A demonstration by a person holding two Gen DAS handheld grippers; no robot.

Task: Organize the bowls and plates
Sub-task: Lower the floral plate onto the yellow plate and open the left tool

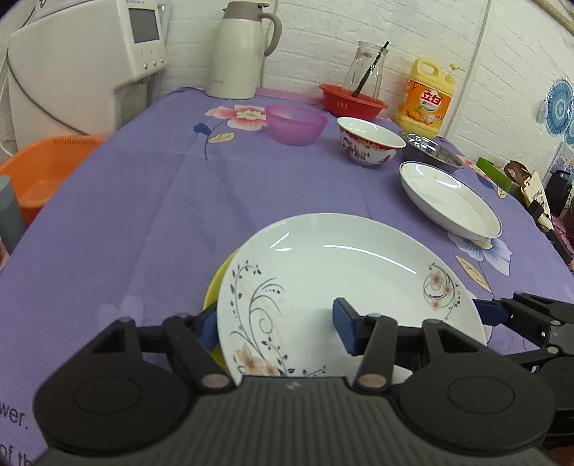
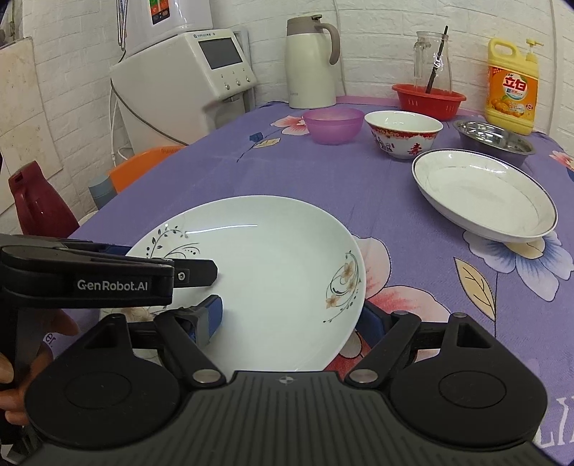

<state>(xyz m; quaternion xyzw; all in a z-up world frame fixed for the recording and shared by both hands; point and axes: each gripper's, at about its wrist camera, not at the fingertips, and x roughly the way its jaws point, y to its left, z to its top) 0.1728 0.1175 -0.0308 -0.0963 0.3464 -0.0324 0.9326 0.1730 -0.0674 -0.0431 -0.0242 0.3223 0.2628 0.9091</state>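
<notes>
The flower plate point(image 1: 344, 283) sits on a yellow plate point(image 1: 219, 283) near the front of the purple table point(image 1: 143, 200). The left gripper point(image 1: 276, 322) has 1 finger on each side of the flower plate's rim. Its jaws look loose. The right gripper point(image 2: 290, 315) straddles the other side of the rim; I cannot tell if it squeezes. A white dish point(image 2: 484, 193) and 3 bowls sit farther back.

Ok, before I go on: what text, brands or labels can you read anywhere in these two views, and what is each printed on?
"GenRobot.AI": white print on the side of the left claw, right wrist view.
"立白": large characters on the yellow detergent bottle; its smaller print is too small to read.
Red character on the red-rimmed bowl: blurred, not readable.
Brand line above the white machine's screen: too small.
Partial letters on the tablecloth: "wer.", cut off.
</notes>
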